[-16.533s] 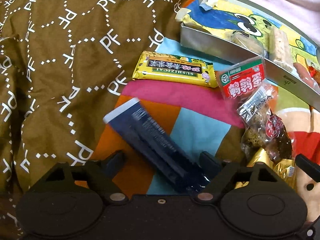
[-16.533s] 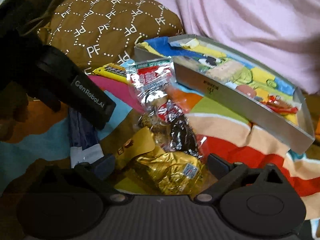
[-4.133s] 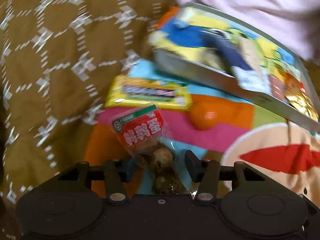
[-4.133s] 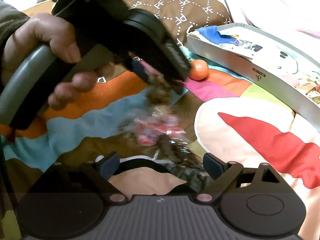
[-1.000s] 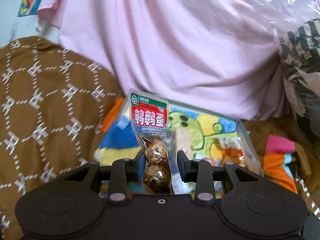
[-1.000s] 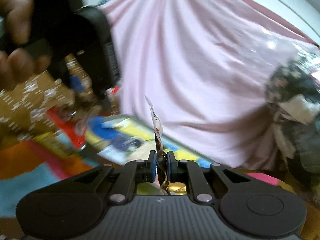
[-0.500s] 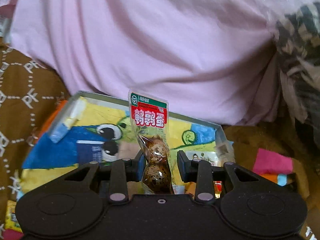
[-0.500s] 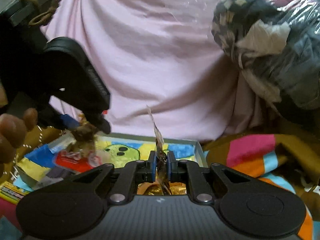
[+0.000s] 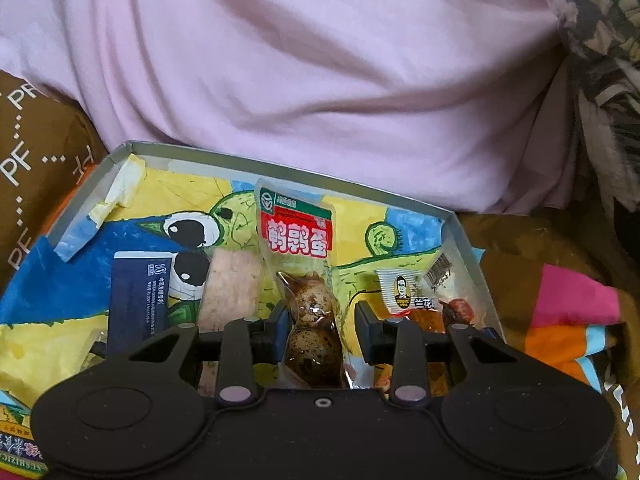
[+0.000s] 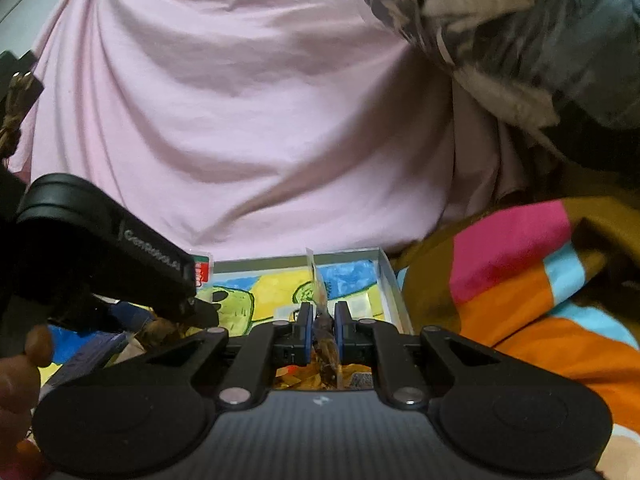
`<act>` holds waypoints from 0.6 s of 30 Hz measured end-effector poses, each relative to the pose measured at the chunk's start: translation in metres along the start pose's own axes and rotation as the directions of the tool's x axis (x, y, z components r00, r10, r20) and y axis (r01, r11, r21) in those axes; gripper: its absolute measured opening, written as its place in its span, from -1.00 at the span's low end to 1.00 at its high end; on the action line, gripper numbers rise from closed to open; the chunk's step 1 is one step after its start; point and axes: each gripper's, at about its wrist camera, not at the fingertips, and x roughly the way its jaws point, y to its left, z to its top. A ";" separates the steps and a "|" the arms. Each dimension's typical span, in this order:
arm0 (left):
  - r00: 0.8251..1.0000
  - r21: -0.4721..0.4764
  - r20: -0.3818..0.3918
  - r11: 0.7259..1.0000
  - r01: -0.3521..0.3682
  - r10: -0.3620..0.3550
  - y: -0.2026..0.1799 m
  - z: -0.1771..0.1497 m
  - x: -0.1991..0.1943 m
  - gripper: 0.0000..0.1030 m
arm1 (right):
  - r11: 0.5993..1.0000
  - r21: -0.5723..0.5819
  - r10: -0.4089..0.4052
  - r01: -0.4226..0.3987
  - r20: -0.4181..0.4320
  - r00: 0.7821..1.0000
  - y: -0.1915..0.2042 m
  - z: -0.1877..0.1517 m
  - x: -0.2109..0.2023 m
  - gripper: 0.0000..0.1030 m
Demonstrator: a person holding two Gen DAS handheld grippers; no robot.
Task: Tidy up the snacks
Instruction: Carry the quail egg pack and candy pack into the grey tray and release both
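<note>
Pink sheet [image 9: 320,80] hangs in folds along the back. Brown "PF" cushion [image 9: 28,152] sits at left. Striped blanket [image 10: 540,292] and a plastic-wrapped bundle [image 10: 520,40] lie at right.

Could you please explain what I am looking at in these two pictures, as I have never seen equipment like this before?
No robot here: a person holds a black two-finger grasping tool in each hand, and a wide-angle camera on each looks forward along its fingers. One picture is from the left tool, the other from the right tool.

Both hang over a shallow grey box lined with a cartoon drawing, which sits on bedding. In it lie a dark blue flat packet, a pale pink bar and small wrapped snacks near its right wall.

The left tool has a clear pouch of speckled eggs with a red label between its fingers. The right tool pinches a thin clear snack wrapper edge-on.
</note>
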 end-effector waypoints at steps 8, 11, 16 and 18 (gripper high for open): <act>1.000 0.019 -0.003 1.000 -0.022 0.022 -0.002 -0.001 0.007 -0.27 | 0.999 -0.025 -0.023 0.022 -0.013 1.000 0.000 0.002 0.006 -0.72; 0.999 0.033 0.021 0.999 -0.032 0.032 -0.003 -0.001 0.005 -0.05 | 0.999 -0.019 -0.034 0.033 -0.016 0.999 -0.001 0.002 0.006 -0.52; 0.996 0.041 0.077 0.998 -0.046 0.042 -0.002 0.002 -0.005 0.32 | 0.999 -0.020 -0.050 0.050 -0.007 0.999 -0.002 0.004 0.003 0.00; 0.994 0.039 0.097 0.998 -0.053 0.049 0.000 0.003 -0.010 0.43 | 0.998 -0.030 -0.061 0.061 -0.003 0.998 -0.001 0.004 0.002 0.21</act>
